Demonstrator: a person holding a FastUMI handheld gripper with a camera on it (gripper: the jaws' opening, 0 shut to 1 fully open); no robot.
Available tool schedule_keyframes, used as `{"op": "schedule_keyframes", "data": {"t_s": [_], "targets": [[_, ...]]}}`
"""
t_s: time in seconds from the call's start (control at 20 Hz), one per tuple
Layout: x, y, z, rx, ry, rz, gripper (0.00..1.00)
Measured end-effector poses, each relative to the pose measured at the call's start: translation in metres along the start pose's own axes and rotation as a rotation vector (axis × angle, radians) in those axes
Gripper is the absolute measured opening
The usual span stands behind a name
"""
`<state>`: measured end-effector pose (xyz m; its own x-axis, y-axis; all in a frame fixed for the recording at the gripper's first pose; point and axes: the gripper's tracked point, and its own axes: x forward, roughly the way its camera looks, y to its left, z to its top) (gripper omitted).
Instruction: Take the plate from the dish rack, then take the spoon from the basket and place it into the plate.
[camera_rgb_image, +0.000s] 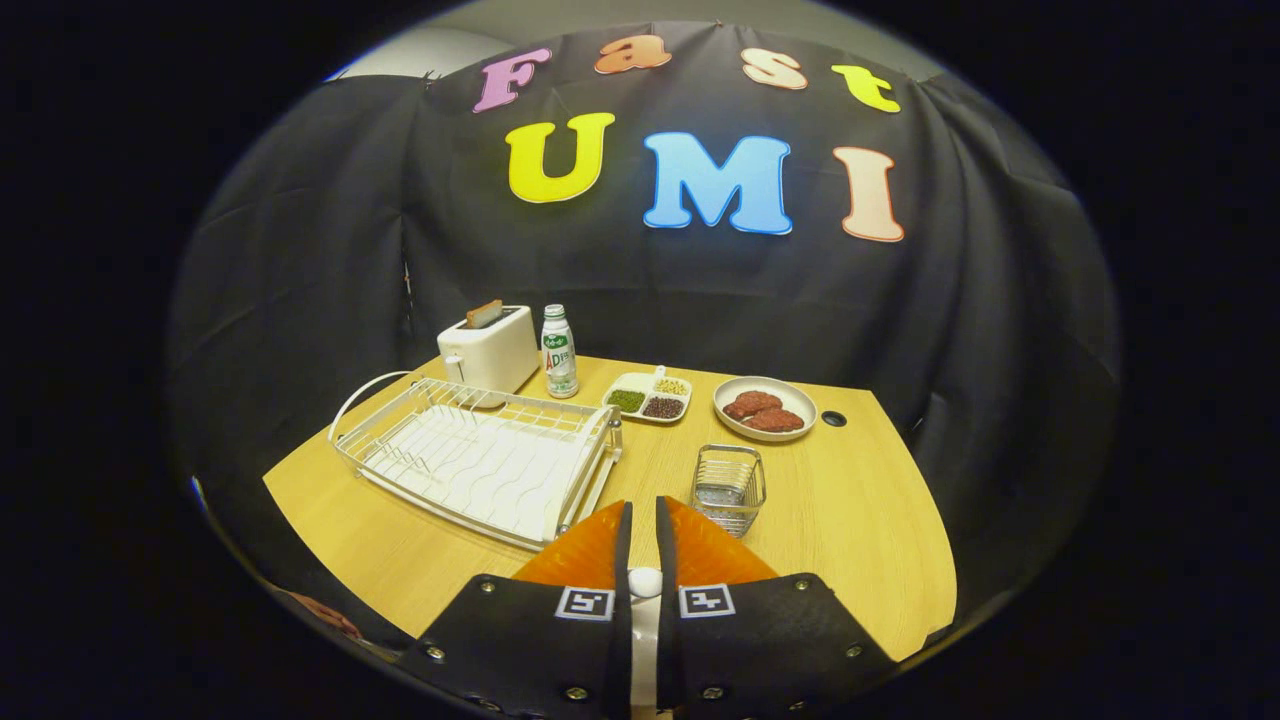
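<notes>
A staged kitchen booth; cloth wall (300, 250); wooden table (850, 520) with toaster (490, 350), dish rack (480, 455).

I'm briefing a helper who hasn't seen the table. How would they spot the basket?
On the wooden table, look right of the white dish rack. The basket is a small wire box, just ahead of the hand-held gripper, whose fingers grip something white.

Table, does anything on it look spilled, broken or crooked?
Nothing stands out. The toaster, bottle, snack tray and bowl of patties stand upright and tidy, the dish rack and wire basket sit flat, and nothing is spilled. The claw looks shut on a small white thing, just over an orange plate.
</notes>
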<state>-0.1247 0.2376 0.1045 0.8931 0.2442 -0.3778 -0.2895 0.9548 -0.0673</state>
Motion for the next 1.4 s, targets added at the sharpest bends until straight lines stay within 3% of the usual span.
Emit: {"op": "schedule_keyframes", "data": {"t_s": [0.75, 0.95, 1.15, 1.4], "targets": [[0.036, 0.03, -0.031, -0.087, 0.097, 0.065, 0.1], [0.038, 0.026, -0.03, -0.102, 0.101, 0.055, 0.17], [0.033, 0.009, -0.01, -0.088, 0.053, 0.023, 0.38], [0.01, -0.033, 0.037, -0.04, -0.084, -0.072, 0.38]]}}
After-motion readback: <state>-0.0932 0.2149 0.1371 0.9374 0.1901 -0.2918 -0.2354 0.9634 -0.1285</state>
